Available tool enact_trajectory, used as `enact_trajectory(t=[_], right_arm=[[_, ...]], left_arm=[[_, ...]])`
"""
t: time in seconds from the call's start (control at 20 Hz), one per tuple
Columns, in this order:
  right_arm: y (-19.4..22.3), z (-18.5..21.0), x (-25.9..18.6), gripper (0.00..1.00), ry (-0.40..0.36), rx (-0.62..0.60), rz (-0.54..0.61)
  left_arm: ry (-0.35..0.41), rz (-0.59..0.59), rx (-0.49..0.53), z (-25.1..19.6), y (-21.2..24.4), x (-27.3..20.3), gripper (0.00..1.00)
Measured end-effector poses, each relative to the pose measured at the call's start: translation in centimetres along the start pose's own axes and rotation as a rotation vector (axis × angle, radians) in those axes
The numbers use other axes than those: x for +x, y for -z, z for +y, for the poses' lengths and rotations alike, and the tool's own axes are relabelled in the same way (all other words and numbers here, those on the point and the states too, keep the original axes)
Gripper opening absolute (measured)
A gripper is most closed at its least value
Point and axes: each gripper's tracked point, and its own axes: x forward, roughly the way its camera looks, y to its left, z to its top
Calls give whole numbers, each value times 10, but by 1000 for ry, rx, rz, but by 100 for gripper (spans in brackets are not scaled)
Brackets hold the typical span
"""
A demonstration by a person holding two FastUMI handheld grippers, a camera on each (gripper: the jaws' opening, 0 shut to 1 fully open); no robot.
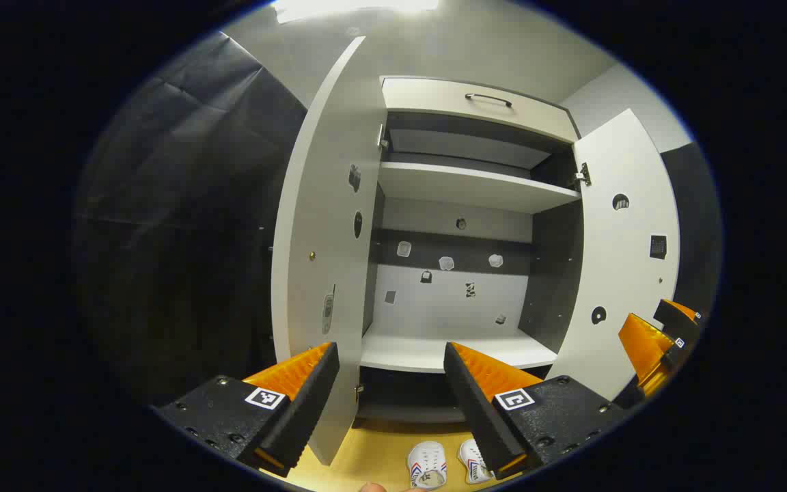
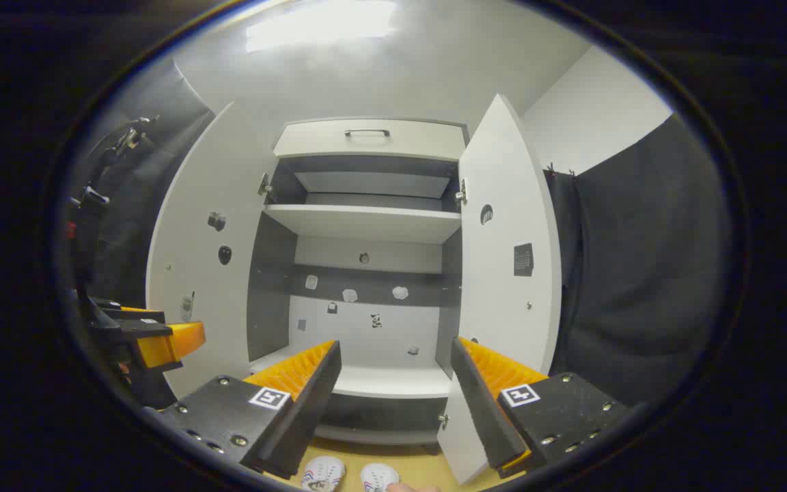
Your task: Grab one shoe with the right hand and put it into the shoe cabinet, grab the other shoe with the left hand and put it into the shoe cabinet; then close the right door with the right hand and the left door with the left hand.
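Before us on the wood floor (image 1: 373,454) stands the shoe cabinet (image 1: 465,188), both doors swung wide. Our left claw (image 1: 388,362) and right claw (image 2: 397,359) hang apart, holding nothing. Below them two white shoes (image 1: 427,465) sit side by side on the floor.

A shoe cabinet (image 2: 366,273) stands against the back wall with its left door (image 2: 202,260) and right door (image 2: 506,253) swung wide, a drawer (image 2: 369,140) across the top and an upper shelf (image 2: 363,222) above the lower shelf (image 2: 393,383). Two shoes (image 1: 445,465) sit side by side on the floor (image 1: 373,454) in front of the cabinet (below the lower shelf), between the doors. Booth cloth (image 2: 639,273) hangs to either side.
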Motion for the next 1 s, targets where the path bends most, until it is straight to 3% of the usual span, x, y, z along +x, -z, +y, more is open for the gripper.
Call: enact_trajectory(t=[0.15,0.2,0.25,0.4,0.95,1.0], right_arm=[[7,1,4,96,0,9,26],[11,0,5,96,3,9,38],[14,-1,6,96,5,6,50],[18,-5,7,96,18,-21,69],[38,-6,17,96,28,-14,117],[42,-5,17,96,24,-15,126]], left_arm=[[-6,1,13,1,2,2,92],[-2,2,14,-1,2,4,96],[1,0,15,-3,2,5,92],[14,-3,21,-9,2,11,96],[7,-20,36,-3,0,18,96],[2,-18,37,-1,1,18,92]])
